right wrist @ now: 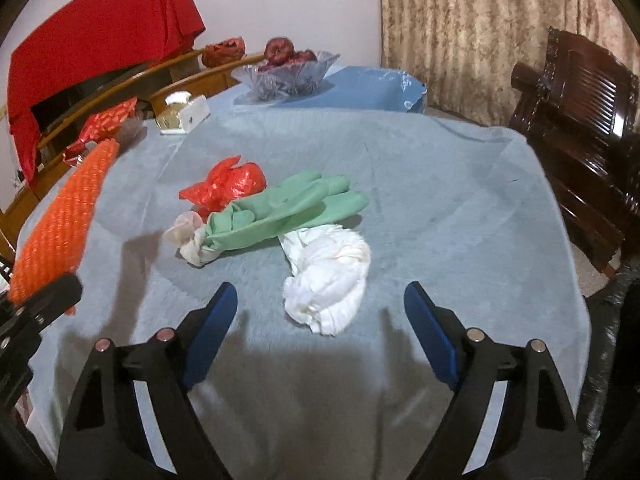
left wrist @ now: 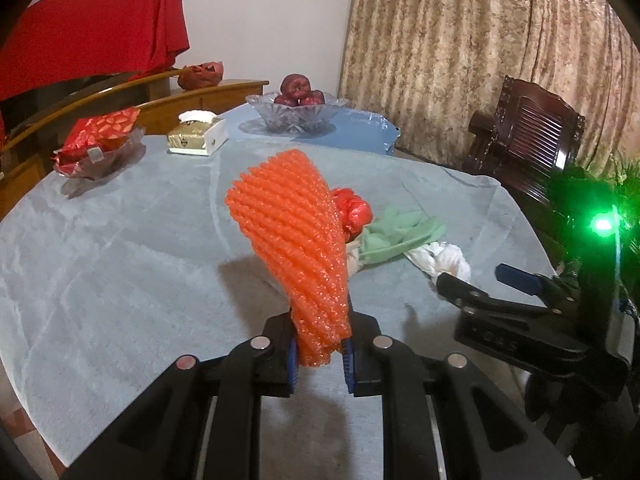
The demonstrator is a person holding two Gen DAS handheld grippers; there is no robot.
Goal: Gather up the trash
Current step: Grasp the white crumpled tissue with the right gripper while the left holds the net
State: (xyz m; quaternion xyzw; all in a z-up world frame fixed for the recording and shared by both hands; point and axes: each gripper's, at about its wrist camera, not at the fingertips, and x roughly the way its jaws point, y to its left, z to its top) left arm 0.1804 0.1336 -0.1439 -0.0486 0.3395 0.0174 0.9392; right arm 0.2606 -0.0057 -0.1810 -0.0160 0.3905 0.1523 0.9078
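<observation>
The left gripper (left wrist: pixel 320 360) occupied the lower centre of the left wrist view. Its jaws stood nearly closed, and the blue pads pressed on the lower end of an orange foam net sleeve (left wrist: pixel 292 240). The sleeve rose upright from the pads and leaned toward the upper left of the frame, clear of the grey tablecloth (left wrist: pixel 120 260).

The right gripper (right wrist: pixel 320 312) filled the bottom of the right wrist view. Its jaws stood wide apart with nothing between the pads. A crumpled white tissue wad (right wrist: pixel 326 276) lay on the cloth just ahead of the gap, nearer the centre than either finger. No contact between pads and wad was visible.

The remaining trash formed one cluster at the centre of the right wrist view. A green rubber glove (right wrist: pixel 288 210) lay across the cloth, touching the top of the white wad. A crumpled red plastic bag (right wrist: pixel 226 186) lay against the upper left side of the glove. A small pale scrap (right wrist: pixel 188 236) lay at the left end of the glove.

Along the far edge of the table stood a glass bowl of red apples (right wrist: pixel 286 70), a tissue box (right wrist: pixel 182 116) to its left, and a red packet (right wrist: pixel 106 122) farther left. A dark wooden chair (right wrist: pixel 576 120) stood at the right edge of the frame before a patterned curtain (right wrist: pixel 460 28).
</observation>
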